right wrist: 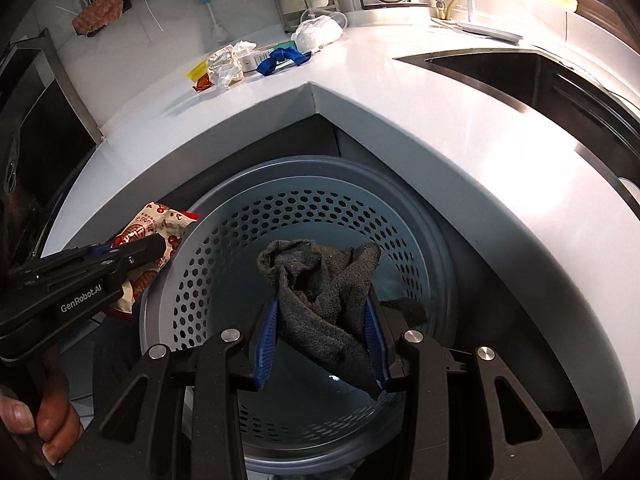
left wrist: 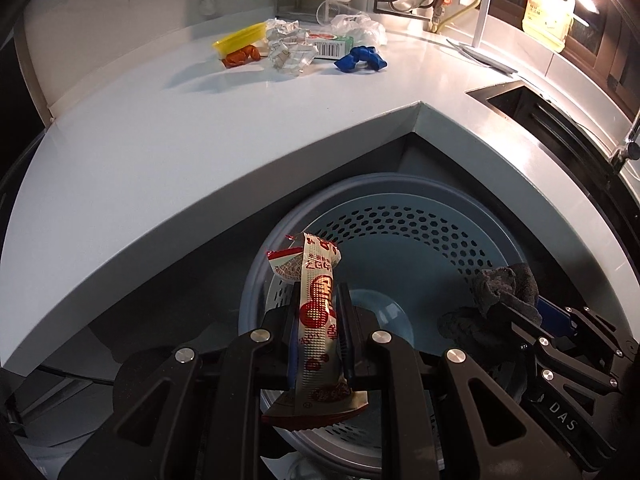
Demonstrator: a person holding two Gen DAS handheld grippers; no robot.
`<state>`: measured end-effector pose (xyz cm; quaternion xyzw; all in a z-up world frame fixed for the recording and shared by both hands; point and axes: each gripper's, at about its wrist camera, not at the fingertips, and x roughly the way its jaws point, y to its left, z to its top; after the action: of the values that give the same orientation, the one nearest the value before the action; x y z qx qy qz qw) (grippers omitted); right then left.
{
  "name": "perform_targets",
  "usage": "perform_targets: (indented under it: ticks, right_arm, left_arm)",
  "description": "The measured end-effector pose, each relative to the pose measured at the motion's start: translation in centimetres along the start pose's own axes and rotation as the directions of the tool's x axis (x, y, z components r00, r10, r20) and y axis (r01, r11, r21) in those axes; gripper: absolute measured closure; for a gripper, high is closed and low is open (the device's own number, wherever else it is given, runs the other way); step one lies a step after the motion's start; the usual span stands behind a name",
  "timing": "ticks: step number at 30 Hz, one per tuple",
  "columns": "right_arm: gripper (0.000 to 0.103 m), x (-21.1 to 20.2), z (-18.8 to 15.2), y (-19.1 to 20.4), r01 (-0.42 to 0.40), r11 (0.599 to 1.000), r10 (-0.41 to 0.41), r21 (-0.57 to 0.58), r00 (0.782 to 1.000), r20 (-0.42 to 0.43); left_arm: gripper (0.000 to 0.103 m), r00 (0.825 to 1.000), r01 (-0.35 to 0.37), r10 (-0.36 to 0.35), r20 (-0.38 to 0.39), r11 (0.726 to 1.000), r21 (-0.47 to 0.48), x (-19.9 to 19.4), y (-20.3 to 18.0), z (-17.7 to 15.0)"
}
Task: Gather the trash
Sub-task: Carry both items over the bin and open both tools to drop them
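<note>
My left gripper [left wrist: 318, 308] is shut on a red and white snack wrapper [left wrist: 318, 300] and holds it over the grey-blue perforated bin [left wrist: 400, 220] below the counter corner. My right gripper [right wrist: 322, 316] is shut on a crumpled dark grey cloth [right wrist: 320, 280], also over the bin [right wrist: 248, 224]. The left gripper with the wrapper [right wrist: 156, 228] shows at the left of the right wrist view. The cloth [left wrist: 504, 288] shows at the right of the left wrist view. More trash lies on the counter: crumpled white paper [left wrist: 286, 50], a blue twisted piece [left wrist: 360, 60], an orange wrapper [left wrist: 240, 57].
The white counter [left wrist: 200, 128] wraps around the bin. A yellow tray [left wrist: 238, 40], a green and white box [left wrist: 332, 46] and clear plastic [left wrist: 360, 26] sit with the trash pile. A sink [right wrist: 540, 76] lies at the right. A soap jug [left wrist: 548, 12] stands on the far ledge.
</note>
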<state>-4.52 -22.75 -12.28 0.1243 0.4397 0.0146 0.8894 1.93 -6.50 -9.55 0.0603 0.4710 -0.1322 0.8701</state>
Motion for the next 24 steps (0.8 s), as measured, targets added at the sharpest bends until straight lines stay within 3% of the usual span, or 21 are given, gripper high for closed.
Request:
perform_targets:
  ticks: [7, 9, 11, 14, 24]
  right_arm:
    - [0.064, 0.13, 0.06, -0.36, 0.000, 1.000, 0.000, 0.009, 1.000, 0.002]
    - [0.062, 0.07, 0.01, -0.46, -0.001, 1.000, 0.001, 0.009, 1.000, 0.006]
    - [0.056, 0.05, 0.01, -0.57, -0.003, 1.000, 0.003, 0.012, 1.000, 0.010]
    - [0.045, -0.17, -0.05, -0.69, -0.009, 1.000, 0.008, 0.014, 1.000, 0.017]
    - [0.045, -0.18, -0.15, -0.66, -0.013, 1.000, 0.013, 0.016, 1.000, 0.019]
  left_arm:
    - [0.084, 1.000, -0.003, 0.003, -0.004, 1.000, 0.000, 0.19, 0.08, 0.00]
    - [0.076, 1.000, -0.005, 0.005, -0.004, 1.000, 0.001, 0.21, 0.10, -0.01]
    - [0.060, 1.000, -0.009, 0.009, 0.000, 1.000, 0.000, 0.19, 0.18, -0.03]
    - [0.051, 1.000, -0.012, 0.012, 0.010, 1.000, -0.001, 0.04, 0.23, -0.07]
    - [0.049, 1.000, -0.013, 0.013, 0.003, 1.000, -0.003, 0.13, 0.23, -0.21]
